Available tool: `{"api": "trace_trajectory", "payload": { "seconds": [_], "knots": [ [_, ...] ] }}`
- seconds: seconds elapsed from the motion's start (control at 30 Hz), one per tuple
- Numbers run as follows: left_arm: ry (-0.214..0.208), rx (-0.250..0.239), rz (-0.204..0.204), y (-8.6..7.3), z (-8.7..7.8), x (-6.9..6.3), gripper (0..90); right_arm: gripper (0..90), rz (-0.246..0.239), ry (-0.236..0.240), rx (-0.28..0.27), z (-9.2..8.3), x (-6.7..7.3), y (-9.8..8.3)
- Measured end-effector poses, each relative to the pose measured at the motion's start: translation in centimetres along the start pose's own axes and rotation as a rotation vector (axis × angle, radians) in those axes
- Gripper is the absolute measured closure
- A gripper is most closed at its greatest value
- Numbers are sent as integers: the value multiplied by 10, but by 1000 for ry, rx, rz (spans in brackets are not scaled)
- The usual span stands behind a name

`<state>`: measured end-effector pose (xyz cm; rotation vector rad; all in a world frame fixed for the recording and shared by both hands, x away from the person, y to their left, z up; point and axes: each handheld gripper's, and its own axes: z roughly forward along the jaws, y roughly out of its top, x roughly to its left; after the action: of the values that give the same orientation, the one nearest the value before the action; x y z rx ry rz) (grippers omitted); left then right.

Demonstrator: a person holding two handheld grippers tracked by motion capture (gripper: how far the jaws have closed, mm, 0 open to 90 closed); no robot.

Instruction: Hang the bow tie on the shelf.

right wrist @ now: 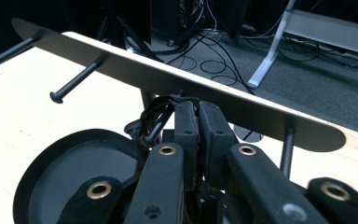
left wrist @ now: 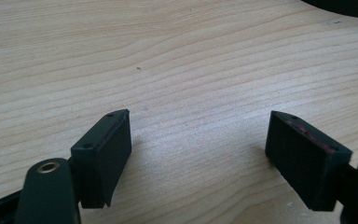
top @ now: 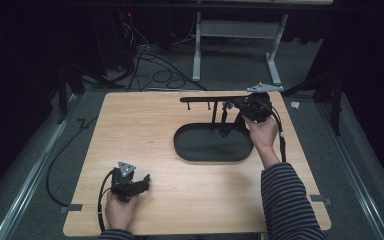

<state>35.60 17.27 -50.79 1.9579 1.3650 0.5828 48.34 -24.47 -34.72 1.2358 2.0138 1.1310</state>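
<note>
Wooden table (top: pixel 145 130): right hand-held gripper (right wrist: pixel 196 122) pinching black cord (right wrist: pixel 153 122) under rack bar (right wrist: pixel 168 77); left hand-held gripper (left wrist: pixel 198 149) spread, well apart.

Left tool (top: pixel 141 181) sits low at the near-left, held in the left hand (top: pixel 120 210), jaws spread wide with nothing between them, tips pointing right. Right tool (top: pixel 232 106) is raised at the far right, right hand (top: pixel 263 131) wrapped on it, striped sleeve (top: pixel 287 200) reaching forward. Its jaws are pressed together, pinching a thin black looped piece (right wrist: pixel 154 122).
</note>
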Motion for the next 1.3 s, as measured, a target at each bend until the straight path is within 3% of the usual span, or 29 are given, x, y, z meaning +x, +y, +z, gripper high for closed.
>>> {"api": "trace_trajectory", "payload": {
  "seconds": [0.77,1.07,1.3],
  "knots": [
    [0,2,3,0,0,0,229,792,9,47,-2,-3,1,-4],
    [0,5,2,1,0,0,229,721,36,91,-34,-18,-6,-6],
    [0,5,3,1,0,0,229,676,59,79,-35,-27,-12,-13]
  ]
}}
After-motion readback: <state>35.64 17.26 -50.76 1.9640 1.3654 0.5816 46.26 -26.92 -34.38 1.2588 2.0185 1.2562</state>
